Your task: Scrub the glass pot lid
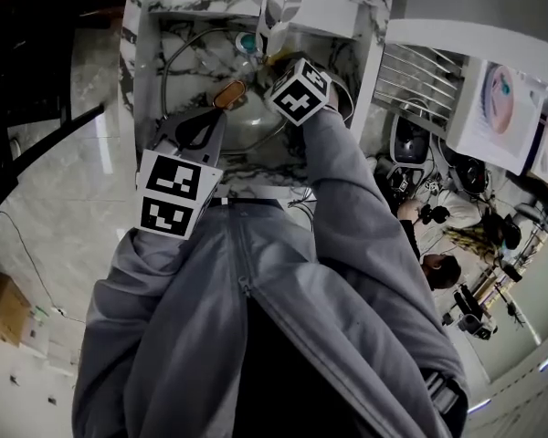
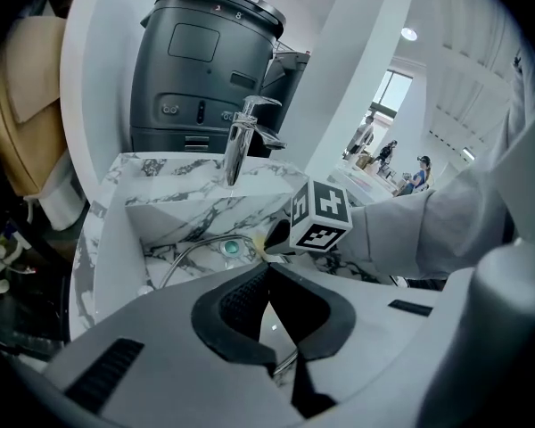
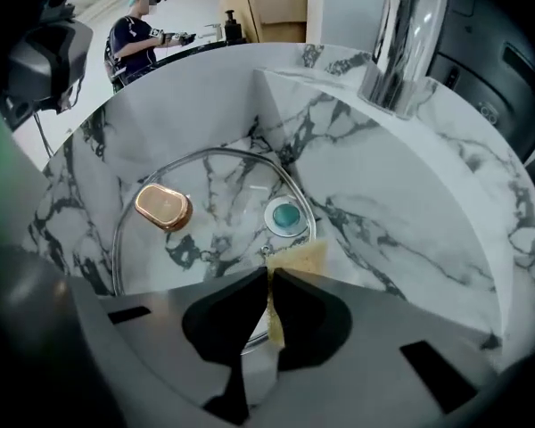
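**Status.** The glass pot lid (image 3: 223,208) lies in the marble sink (image 3: 410,230), directly ahead of and below both grippers.

- The left gripper (image 2: 267,276) has its jaws drawn narrow on the lid's near rim; a strip of metal rim shows between the pads.
- The right gripper (image 3: 269,279) is clamped on a yellow sponge (image 3: 305,259), which protrudes just past its jaw tips.
- The sponge sits at the lid's rim, just beside the drain (image 3: 285,217).

**Progress.** Both setup steps appear complete: lid steadied, sponge in hand and at the glass. No foam or running water is visible under the faucet (image 3: 401,34). The cleaned fraction cannot be determined; judge the scrubbing as at an early stage, with most of the glass surface left.

**Orientation.** The lid is round, so it has no long axis of its own.

- Its knob side faces up toward the right gripper.
- The copper knob (image 3: 163,208) is oblong and lies ahead-left of the right jaws.
- The knob's long axis runs roughly crosswise to those jaws.
- Whether the lid lies flat or is tipped cannot be told.
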The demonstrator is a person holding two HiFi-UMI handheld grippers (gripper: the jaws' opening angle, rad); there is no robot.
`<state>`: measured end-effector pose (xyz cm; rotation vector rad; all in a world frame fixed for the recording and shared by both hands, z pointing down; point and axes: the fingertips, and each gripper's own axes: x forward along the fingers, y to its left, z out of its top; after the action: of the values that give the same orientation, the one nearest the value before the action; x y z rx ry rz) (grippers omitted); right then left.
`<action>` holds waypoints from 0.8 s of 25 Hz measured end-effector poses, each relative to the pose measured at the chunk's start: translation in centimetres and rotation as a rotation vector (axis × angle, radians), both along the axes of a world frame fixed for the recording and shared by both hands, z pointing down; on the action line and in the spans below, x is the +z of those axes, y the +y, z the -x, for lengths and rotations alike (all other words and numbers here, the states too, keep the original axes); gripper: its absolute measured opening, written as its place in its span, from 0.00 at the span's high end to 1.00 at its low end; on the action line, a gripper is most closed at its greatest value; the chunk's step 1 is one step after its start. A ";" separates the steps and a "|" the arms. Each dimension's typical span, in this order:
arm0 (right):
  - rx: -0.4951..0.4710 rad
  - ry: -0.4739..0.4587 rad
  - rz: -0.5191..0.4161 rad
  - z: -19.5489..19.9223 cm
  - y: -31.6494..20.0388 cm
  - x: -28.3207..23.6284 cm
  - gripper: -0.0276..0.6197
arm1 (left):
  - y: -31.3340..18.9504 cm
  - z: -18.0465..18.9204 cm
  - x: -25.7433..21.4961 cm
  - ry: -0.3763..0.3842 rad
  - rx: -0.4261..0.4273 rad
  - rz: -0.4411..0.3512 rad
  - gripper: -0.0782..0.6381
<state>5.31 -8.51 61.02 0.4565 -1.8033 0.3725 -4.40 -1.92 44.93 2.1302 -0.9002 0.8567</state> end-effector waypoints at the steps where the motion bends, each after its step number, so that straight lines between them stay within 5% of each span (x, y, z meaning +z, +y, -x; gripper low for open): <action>1: 0.001 -0.005 0.008 0.0 0.0 0.4 0.89 | -0.2 0.1 0.1 -0.001 -0.003 0.003 0.87; 13: 0.000 -0.048 0.207 0.5 6.5 0.3 0.89 | -0.4 -0.6 0.2 0.010 0.002 -0.001 0.87; 20: -0.099 -0.052 0.354 1.3 14.5 0.4 0.89 | 1.6 -0.9 -0.6 0.012 0.013 -0.016 0.87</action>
<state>3.97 5.99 61.42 0.1098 -1.7556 0.6255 -3.48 -0.35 44.32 2.1546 -0.8909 0.8448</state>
